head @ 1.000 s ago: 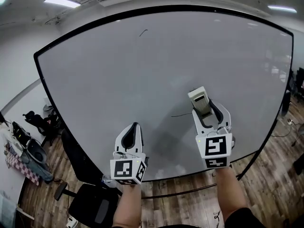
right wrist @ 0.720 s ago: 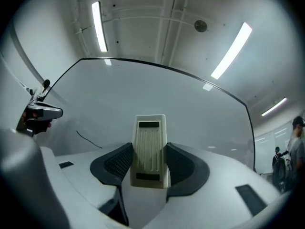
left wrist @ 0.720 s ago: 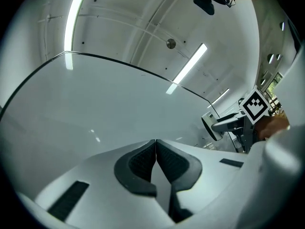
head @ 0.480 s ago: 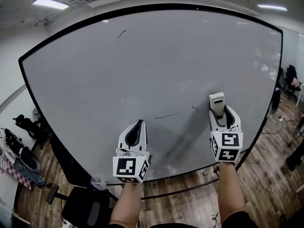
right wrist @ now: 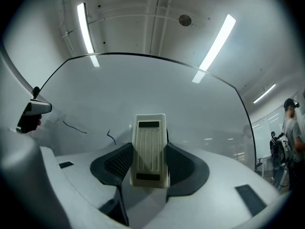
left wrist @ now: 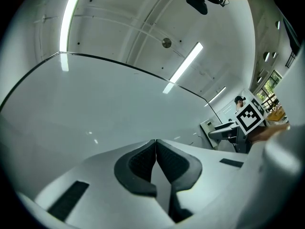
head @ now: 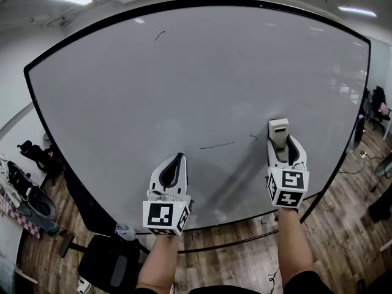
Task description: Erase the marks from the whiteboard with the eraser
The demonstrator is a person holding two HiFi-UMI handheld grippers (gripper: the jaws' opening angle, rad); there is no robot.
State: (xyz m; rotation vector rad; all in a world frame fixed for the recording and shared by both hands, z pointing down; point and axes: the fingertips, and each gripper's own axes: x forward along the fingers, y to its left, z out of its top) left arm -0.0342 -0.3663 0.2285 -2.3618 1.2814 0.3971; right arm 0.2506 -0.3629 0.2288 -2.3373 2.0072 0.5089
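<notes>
Right tool (right wrist: 149, 151) clamps cream ribbed plastic eraser (right wrist: 150, 132) at large grey whiteboard (head: 184, 90), near two thin black strokes (right wrist: 75, 126); left tool (left wrist: 156, 146) closed, empty; only head view shows third mark (head: 159, 35) upper-left.

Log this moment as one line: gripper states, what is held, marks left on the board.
left gripper: shut, empty | right gripper: shut on eraser | whiteboard marks: long stroke, small squiggle, upper-left tick

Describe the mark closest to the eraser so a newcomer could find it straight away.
Start at the big whiteboard and drop to its lower right, where the right gripper holds the cream eraser. Just left of the eraser sits a tiny hooked black squiggle. Unlike the long thin line further left, it is short and bent.
</notes>
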